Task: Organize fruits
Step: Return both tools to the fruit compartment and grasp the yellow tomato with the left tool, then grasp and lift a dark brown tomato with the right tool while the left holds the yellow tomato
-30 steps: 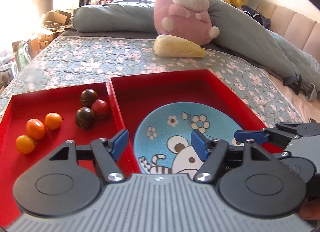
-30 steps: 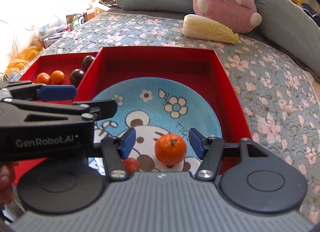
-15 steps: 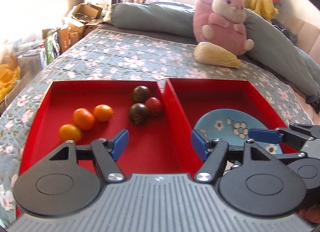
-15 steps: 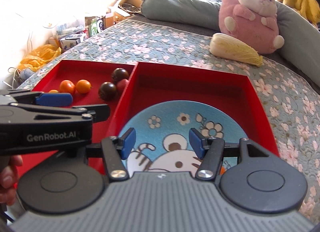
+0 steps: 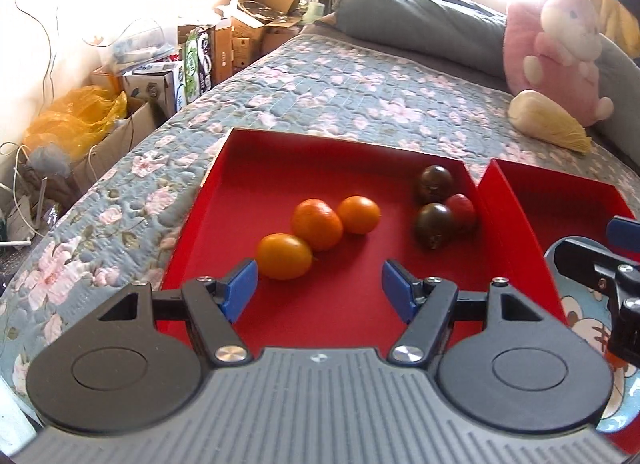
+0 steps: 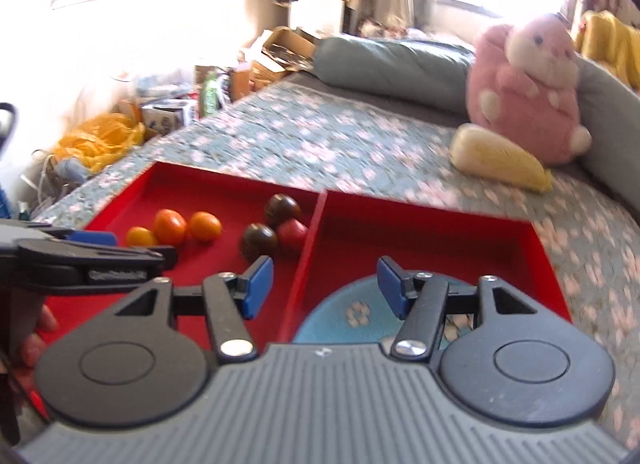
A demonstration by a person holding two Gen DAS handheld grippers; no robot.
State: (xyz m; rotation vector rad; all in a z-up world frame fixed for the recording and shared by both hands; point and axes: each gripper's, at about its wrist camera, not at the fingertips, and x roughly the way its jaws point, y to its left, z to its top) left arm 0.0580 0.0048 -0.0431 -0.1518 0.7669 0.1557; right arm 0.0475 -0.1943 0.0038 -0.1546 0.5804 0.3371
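Fruits [image 5: 316, 223] in red tray [image 5: 224, 167] on floral bedspread [image 5: 340, 83]

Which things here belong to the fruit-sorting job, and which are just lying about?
Job: three orange fruits, three dark and red tomatoes, left red tray, right red tray, blue plate, left gripper, right gripper.

Lying about: pink plush toy, cabbage, cardboard boxes, yellow bag.

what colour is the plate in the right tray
Light blue with white flowers and a cartoon animal, the plate shows best in the right wrist view.
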